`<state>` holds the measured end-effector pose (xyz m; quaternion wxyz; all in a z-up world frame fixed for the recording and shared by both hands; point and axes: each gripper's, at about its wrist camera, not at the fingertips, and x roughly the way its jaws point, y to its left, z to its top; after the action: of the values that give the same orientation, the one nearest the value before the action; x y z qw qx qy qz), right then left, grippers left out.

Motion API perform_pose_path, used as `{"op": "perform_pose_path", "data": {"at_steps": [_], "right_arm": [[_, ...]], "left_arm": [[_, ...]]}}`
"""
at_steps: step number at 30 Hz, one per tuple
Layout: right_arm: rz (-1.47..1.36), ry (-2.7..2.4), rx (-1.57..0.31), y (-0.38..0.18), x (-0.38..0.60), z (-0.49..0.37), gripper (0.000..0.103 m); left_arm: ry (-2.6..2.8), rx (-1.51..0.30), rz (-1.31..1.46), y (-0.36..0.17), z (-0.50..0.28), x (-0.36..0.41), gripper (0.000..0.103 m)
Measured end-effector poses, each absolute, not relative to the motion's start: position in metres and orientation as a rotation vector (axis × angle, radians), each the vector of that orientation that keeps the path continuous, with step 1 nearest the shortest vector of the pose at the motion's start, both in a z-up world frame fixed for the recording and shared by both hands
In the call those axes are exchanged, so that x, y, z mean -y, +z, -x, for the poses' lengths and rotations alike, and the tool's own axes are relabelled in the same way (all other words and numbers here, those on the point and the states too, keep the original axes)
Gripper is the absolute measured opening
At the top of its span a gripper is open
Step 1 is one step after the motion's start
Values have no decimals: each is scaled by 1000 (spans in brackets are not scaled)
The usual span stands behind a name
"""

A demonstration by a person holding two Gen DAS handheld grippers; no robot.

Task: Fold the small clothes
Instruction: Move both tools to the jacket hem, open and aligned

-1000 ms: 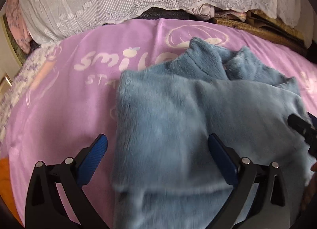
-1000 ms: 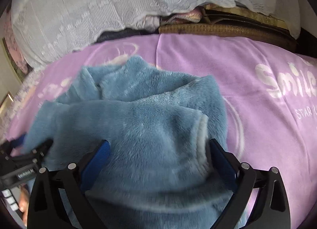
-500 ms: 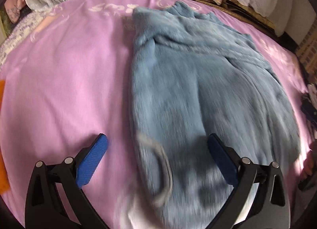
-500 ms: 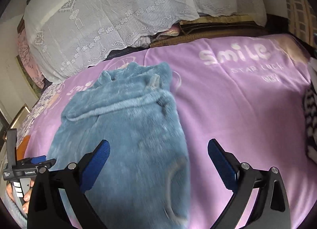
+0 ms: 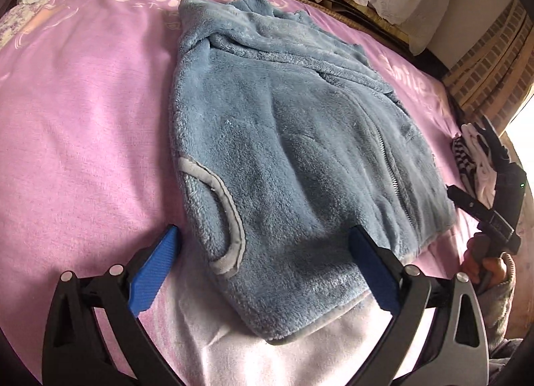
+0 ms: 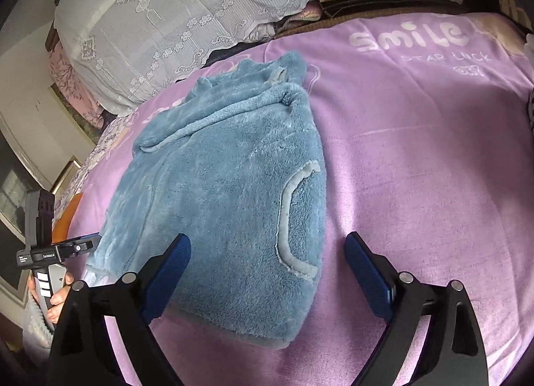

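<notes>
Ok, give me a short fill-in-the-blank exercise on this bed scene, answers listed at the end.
1. The fleece garment lying on the bed is ____ in colour.
2. The blanket under it is purple and carries the printed word ____.
3. Neither the left gripper nor the right gripper holds the garment; both stand ____.

Missing words: blue; smile; open

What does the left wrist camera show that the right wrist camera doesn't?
Only the left wrist view shows the zipper running down the blue fleece garment, a striped cloth past its far side and brick wall. Only the right wrist view shows the full "Smile Star Luck" print. Both share the garment lying on the purple blanket, the lace cover and open grippers.
</notes>
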<state>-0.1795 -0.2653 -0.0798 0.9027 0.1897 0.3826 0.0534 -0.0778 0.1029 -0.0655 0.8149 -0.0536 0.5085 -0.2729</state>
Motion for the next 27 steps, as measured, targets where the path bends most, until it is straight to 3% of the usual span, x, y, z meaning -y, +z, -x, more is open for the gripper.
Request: {"op": "perform_pose_path", "data": {"at_steps": [19, 24, 27], "right_arm": [[-369, 43, -785, -68, 268, 171, 90], [-221, 66, -721, -37, 244, 172, 90], [-156, 138, -747, -42, 214, 168, 91]], "left_arm": [[-517, -1081, 124, -56, 71, -108, 98], [-496, -1034, 30, -40, 78, -96, 98], [-427, -1053, -136, -60, 88, -66, 99]]}}
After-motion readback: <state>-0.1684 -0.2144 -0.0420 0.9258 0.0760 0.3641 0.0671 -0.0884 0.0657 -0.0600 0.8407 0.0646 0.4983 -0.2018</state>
